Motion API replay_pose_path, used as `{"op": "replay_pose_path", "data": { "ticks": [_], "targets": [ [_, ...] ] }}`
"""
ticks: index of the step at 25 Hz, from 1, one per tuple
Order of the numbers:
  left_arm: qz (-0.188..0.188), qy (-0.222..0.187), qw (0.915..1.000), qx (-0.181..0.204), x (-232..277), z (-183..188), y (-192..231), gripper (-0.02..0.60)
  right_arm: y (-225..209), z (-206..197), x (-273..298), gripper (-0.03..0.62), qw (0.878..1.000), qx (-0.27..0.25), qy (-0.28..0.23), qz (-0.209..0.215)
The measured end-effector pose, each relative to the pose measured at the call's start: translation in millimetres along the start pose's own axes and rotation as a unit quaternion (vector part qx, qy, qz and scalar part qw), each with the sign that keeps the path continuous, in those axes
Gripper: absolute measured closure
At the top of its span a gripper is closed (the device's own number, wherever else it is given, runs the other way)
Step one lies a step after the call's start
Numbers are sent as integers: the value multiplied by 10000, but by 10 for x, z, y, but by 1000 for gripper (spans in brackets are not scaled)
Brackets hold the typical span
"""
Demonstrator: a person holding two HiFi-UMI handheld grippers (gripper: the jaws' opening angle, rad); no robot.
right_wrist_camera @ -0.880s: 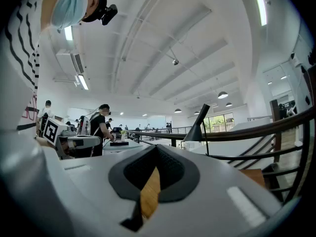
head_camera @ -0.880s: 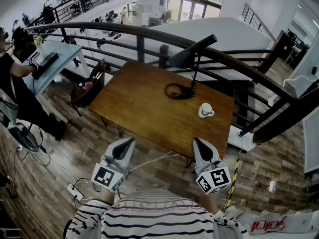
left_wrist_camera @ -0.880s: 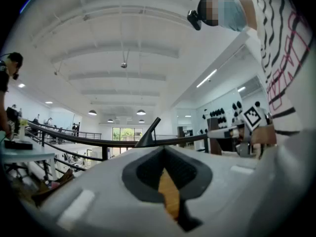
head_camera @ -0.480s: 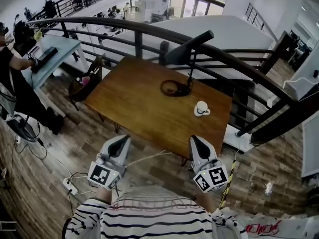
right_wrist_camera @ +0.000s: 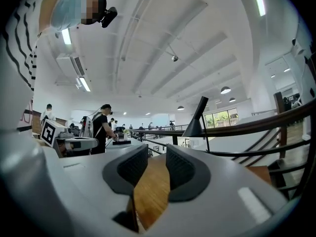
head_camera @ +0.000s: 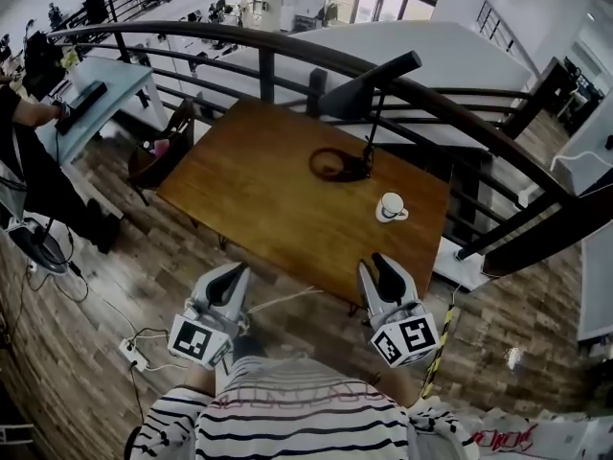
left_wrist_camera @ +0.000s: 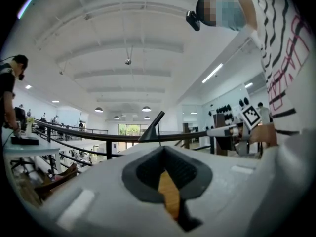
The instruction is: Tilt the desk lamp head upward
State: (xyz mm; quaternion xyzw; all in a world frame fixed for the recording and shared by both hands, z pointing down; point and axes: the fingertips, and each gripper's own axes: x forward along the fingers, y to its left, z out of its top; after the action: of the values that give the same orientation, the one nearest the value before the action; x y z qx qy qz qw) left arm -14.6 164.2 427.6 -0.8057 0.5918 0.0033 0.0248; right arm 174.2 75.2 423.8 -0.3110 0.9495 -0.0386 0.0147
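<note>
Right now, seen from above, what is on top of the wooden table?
A black desk lamp and a white cup on a saucer. The right gripper covers a bit of the table's near edge, so that strip cannot be seen.

The counter was smooth brown wood with a faint sheen. The desk lamp looked matt black, the cup glossy white. The left gripper and right gripper had pale grey matt plastic shells. Their fingers carried dark ribbed pads.
</note>
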Motion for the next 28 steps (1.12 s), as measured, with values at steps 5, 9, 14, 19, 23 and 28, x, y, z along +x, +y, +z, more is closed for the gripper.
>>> {"op": "replay_pose_path", "data": {
  "ticks": [5,9,14,19,23,28],
  "targets": [
    [-246,-46,9995,-180,168,-16,475,578,31,41,458,481,9996,-3,-5,-277],
    [-563,40,9983,-167,261,16,1006,537,132,88,940,465,9986,13,13,-535],
    [-906,78,9957,-204,398,86,1660,513,238,171,1464,464,9958,20,-98,-910],
    [-1417,167,9896,-191,552,104,2093,451,310,221,1789,462,9901,4,-187,-1390],
    [-1810,246,9829,-223,652,57,2340,431,375,185,1957,462,9849,29,-151,-1722],
    [-2040,275,9777,-425,851,-37,2517,431,371,118,2083,462,9798,157,12,-1993]
  ]
}}
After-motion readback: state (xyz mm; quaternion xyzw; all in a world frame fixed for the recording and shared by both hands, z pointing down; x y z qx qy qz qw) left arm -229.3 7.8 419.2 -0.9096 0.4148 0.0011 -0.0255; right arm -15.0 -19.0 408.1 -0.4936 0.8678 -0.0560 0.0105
